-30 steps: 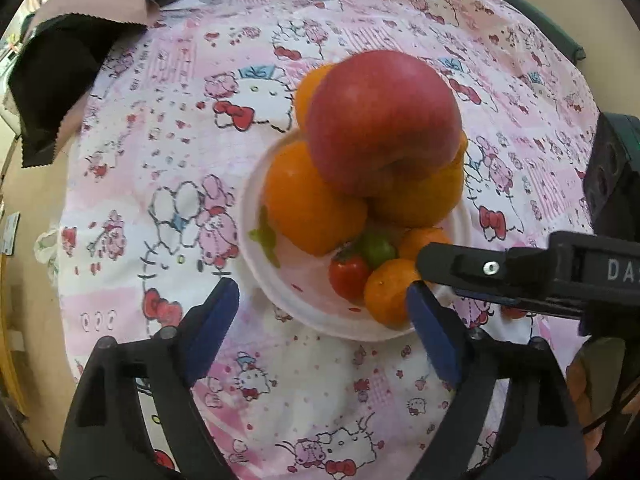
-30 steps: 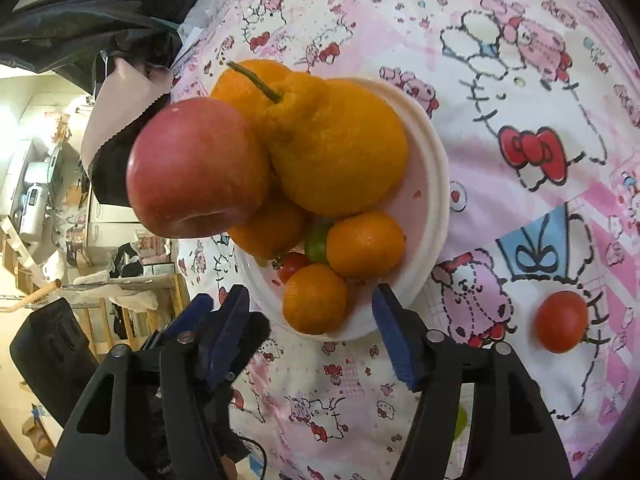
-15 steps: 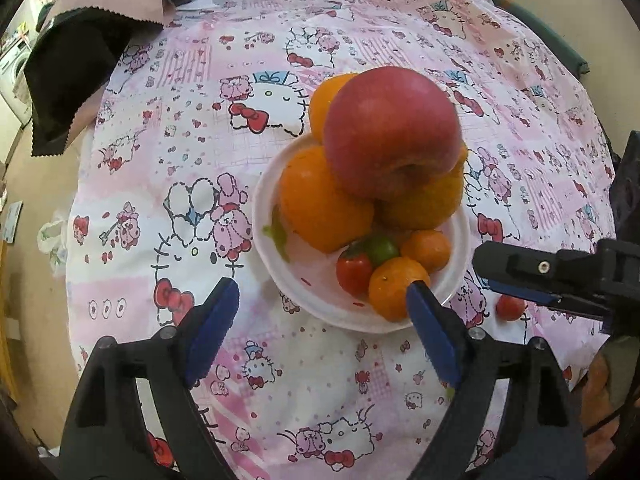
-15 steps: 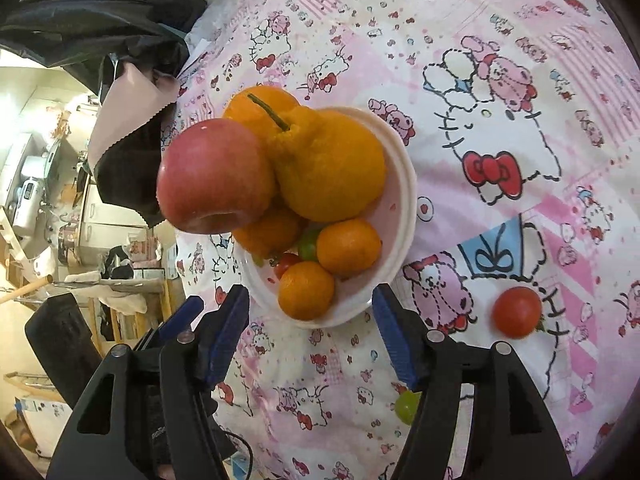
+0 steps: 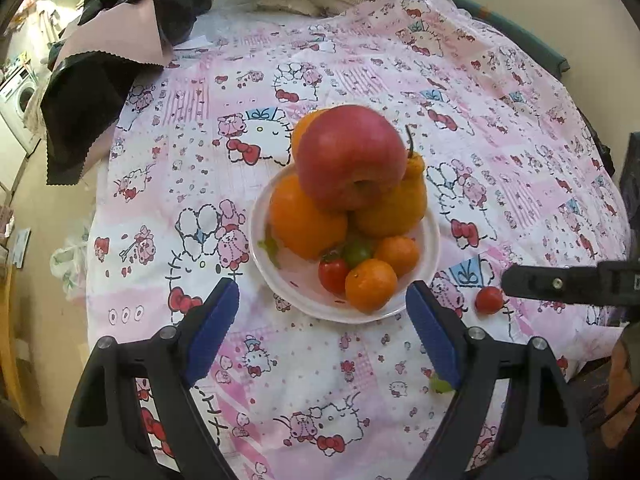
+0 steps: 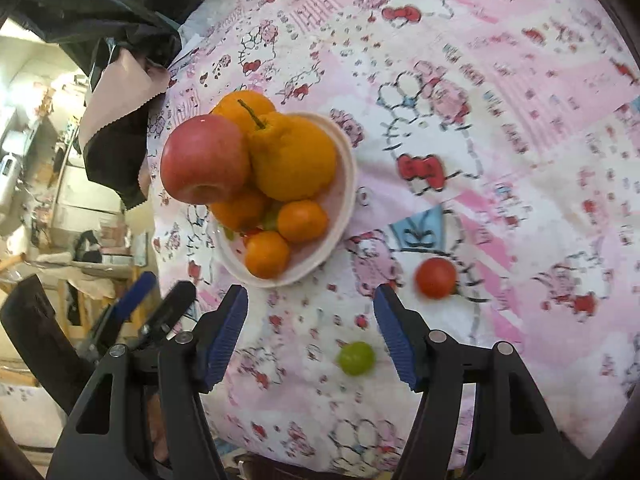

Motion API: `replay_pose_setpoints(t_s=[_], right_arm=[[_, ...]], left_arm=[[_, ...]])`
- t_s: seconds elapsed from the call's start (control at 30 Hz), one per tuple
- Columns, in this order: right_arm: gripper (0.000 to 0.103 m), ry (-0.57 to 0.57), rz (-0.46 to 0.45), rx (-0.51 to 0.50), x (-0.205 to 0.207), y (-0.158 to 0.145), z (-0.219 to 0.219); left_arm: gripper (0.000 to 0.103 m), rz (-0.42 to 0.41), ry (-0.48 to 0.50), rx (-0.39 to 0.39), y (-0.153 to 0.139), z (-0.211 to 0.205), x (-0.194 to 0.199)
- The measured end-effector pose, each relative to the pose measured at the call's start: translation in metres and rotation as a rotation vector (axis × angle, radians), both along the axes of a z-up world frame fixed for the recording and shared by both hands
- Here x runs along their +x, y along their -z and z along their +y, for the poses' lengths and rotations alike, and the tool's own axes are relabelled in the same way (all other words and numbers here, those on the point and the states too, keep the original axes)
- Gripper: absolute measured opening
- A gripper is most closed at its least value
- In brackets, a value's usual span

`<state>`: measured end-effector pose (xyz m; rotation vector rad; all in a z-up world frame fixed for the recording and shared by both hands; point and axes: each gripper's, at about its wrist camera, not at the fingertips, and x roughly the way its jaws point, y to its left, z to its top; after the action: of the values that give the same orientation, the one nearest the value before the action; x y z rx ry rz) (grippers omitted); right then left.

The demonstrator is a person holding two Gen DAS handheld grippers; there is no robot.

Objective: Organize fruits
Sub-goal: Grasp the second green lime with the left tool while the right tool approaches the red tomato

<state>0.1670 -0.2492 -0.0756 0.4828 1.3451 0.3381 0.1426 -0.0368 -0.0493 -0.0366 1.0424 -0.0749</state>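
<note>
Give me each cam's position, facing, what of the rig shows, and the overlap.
Left wrist: on left tongs, above the near table edge, facing the plate; own open fingers, right tongs' finger at right.
Right wrist: on right tongs, facing loose tomato and grape; own open fingers, left tongs lower left.
Shared: plate, apple, loose tomato.

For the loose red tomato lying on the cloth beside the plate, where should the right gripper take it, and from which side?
Across its round middle, coming straight down from above. The red tomato lies alone on the tablecloth, apart from the plate and the green fruit, so both fingers likely have room. The right gripper is open; close gently, since it looks smooth and may roll.
</note>
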Motion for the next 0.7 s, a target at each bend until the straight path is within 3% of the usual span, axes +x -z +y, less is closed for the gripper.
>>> replay_pose_setpoints(t_s=[0.27,0.53,0.7], right_arm=[[0.073,0.058,-0.040,-0.002,-0.014,-0.007,-0.030],[0.073,0.104,-0.028,0.015,-0.025,0.006,-0.055],[0.073,0.178,-0.039,0.043,-0.029,0.003,-0.075]], left_arm=[[0.083,-0.020,0.004,-0.020,-0.009,-0.012,-0.010],[0.083,0.034,0.045,0.056,0.007,-0.034,-0.023],[0.083,0.113,0.063,0.048,0.027,-0.052,-0.033]])
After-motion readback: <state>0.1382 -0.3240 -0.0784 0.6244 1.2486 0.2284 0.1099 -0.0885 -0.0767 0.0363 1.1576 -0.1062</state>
